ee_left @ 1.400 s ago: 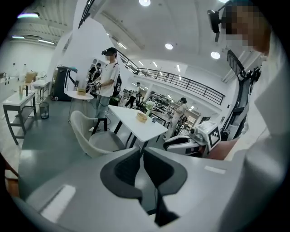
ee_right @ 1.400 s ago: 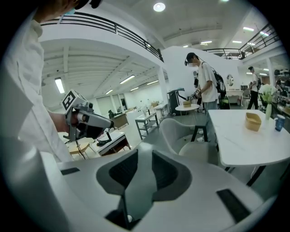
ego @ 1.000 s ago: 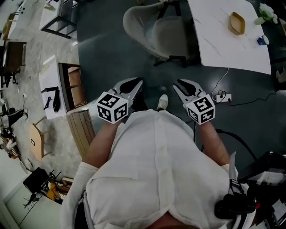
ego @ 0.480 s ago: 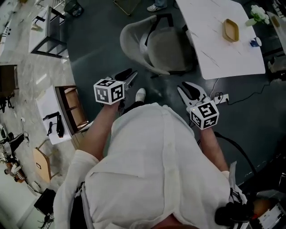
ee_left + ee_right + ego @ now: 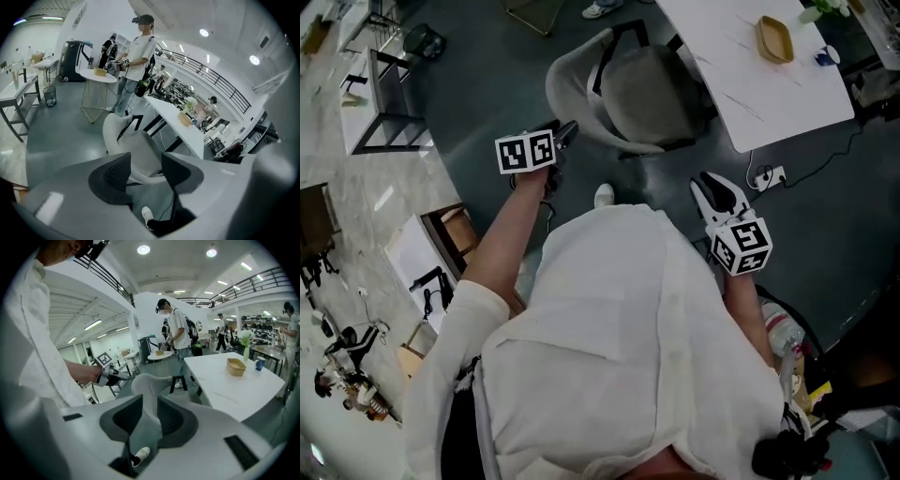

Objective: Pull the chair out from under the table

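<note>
As far as I can tell, the actual pulling isn't started yet. The chair (image 5: 628,89) is the grey shell one, parked with its seat right up against the long edge of the white table (image 5: 741,80) and its curved back facing the person. Whether the seat front goes under the tabletop or just sits beside it, I honestly can't tell from above.

The left gripper (image 5: 565,131) is reaching out and sits close to the rim of the chair back, but I don't see contact. Its jaws have just been opening and stand apart now, with nothing between the pads. In the left gripper view you only see the chair further off through the gap.

The right gripper (image 5: 715,186) hangs back near the person's body, well apart from the chair. Its jaws are spread too and it's empty. The chair back lines up in the gap, but that's just background.

So what's done: approach on the left side, jaws ready. What's left, by my guess: close on the chair back, then drag the chair away from the table.
</note>
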